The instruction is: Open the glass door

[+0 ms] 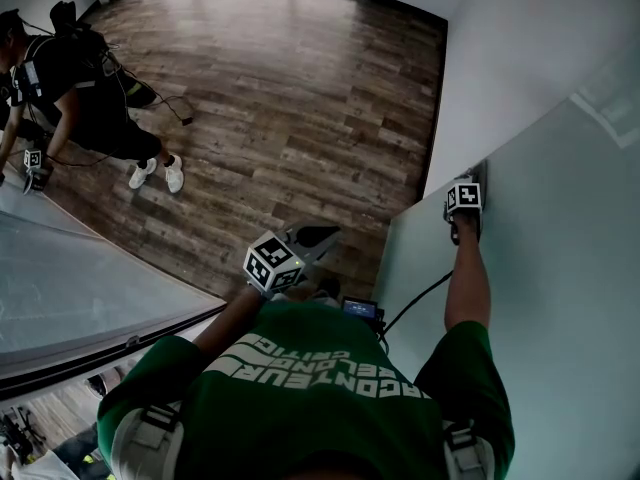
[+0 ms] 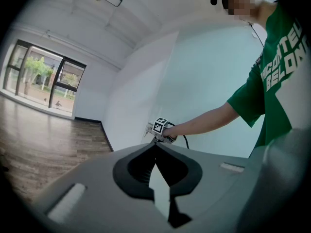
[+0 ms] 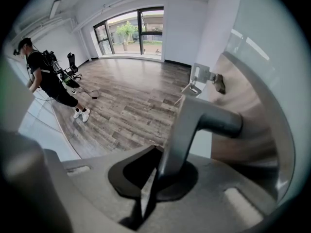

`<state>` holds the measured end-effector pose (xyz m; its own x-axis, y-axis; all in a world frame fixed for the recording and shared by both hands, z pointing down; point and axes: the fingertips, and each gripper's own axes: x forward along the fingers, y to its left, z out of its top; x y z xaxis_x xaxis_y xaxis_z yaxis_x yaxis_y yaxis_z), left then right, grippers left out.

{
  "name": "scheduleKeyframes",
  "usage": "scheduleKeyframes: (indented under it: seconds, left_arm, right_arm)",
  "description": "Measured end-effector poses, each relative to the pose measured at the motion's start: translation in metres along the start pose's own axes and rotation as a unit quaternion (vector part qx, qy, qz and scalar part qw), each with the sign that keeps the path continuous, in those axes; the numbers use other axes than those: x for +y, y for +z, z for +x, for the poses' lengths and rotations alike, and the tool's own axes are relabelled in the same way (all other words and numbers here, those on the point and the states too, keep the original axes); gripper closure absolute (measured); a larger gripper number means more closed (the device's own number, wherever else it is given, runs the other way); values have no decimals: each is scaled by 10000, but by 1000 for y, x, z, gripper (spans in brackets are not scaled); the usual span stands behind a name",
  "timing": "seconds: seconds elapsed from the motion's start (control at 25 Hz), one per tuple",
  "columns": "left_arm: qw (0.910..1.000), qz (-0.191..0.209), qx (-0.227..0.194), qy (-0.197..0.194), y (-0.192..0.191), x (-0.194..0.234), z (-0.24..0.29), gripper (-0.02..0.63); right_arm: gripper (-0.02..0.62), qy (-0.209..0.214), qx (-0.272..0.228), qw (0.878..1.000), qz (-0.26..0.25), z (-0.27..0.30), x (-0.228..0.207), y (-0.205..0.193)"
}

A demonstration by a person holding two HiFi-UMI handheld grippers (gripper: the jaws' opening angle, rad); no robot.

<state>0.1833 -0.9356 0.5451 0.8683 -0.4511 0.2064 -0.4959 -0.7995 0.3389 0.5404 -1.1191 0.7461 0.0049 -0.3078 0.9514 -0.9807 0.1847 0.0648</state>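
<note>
The frosted glass door [image 1: 540,298] stands at the right, its edge next to a white wall. My right gripper [image 1: 466,210] is at that edge, arm stretched out, and is shut on the door's metal lever handle [image 3: 194,125]. The handle runs straight down between the jaws of the right gripper [image 3: 160,161]. Above the handle sit a lock plate [image 3: 201,74] and a round steel disc [image 3: 257,120]. My left gripper [image 1: 318,236] hovers in front of my chest, away from the door, shut with nothing in it. The left gripper view looks past the left gripper [image 2: 156,147] to the right gripper [image 2: 158,129] on the door [image 2: 214,81].
Another person [image 1: 90,98] bends over at the far left of the wooden floor [image 1: 290,98], holding a gripper. A slanted glass panel [image 1: 80,288] fills the lower left. A white wall [image 1: 520,58] meets the door's edge. Large windows [image 3: 131,33] close the room's far end.
</note>
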Motion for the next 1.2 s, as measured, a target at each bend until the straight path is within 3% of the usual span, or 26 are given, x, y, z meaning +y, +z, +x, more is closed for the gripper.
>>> scheduleKeyframes:
  seconds: [0.2,0.4,0.72,0.88,1.04,1.2]
  left_arm:
    - [10000,-59,65,-7,-7,-11,-1,589]
    - [9998,136,-97,53,10,1,-6,589]
    - [9998,-6,-70,186,3,4,-17,589]
    - [9995,-6,-163,270,7,11,-22,589]
    - [9991,-67,-213,353,8,23,-31,589]
    - [9990,-79,-239,372,13,29,-39,589]
  right_arm:
    - [603,61,127,9999,37,3,-1,-22]
    - [603,52,-107,9999,15,-7,3,10]
    - [603,252,173,9993,196,-13,5,-1]
    - [602,131,230,9992,288,-16,-1,-1]
    - [526,63,385,9983,430,-21,1,0]
    - [501,-148,554,9976,390,-30,0,-4]
